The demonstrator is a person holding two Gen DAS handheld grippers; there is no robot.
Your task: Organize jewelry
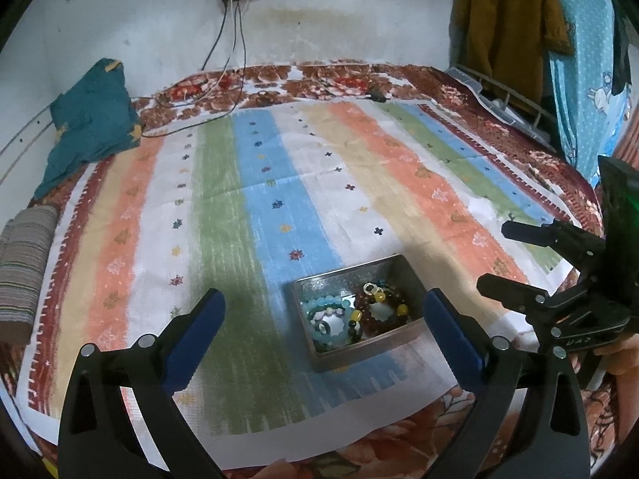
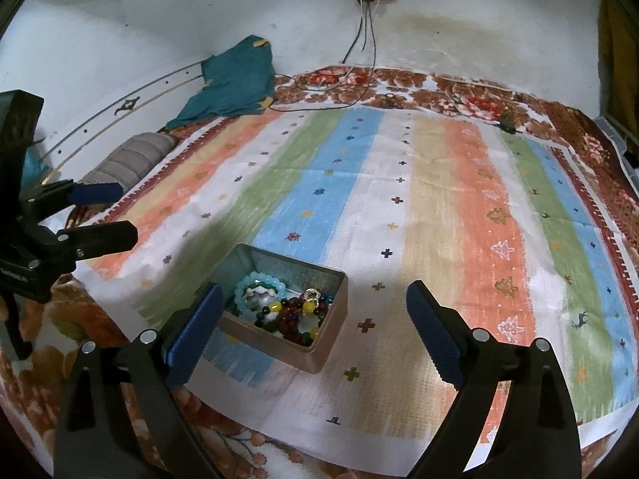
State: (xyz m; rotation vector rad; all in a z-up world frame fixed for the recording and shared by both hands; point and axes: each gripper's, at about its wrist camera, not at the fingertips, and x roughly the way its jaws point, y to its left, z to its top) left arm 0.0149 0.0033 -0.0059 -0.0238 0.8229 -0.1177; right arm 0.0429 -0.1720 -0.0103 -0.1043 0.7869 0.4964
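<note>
An open metal tin (image 1: 319, 361) sits on a striped cloth (image 1: 255, 183) near its front edge. Inside lie a light blue bead bracelet (image 1: 321, 307), dark red beads (image 1: 389, 305) and yellow beads (image 1: 379, 297), tangled together. My left gripper (image 1: 324, 295) hangs open over the cloth, and the tin shows between and beyond its blue pads (image 1: 191, 343), which touch nothing. In the right wrist view the tin (image 2: 279, 343) lies just past the left finger of my right gripper (image 2: 314, 287), also open and holding nothing. Each gripper shows in the other's view: right gripper (image 1: 495, 255), left gripper (image 2: 127, 211).
The striped cloth lies on a floral blanket (image 1: 399, 443) over a bed against a white wall. A teal garment (image 1: 92, 119) and a striped grey roll (image 1: 24, 267) lie at the left. Charger cables (image 1: 223, 60) trail from the wall. Clothes (image 1: 511, 12) hang at the right.
</note>
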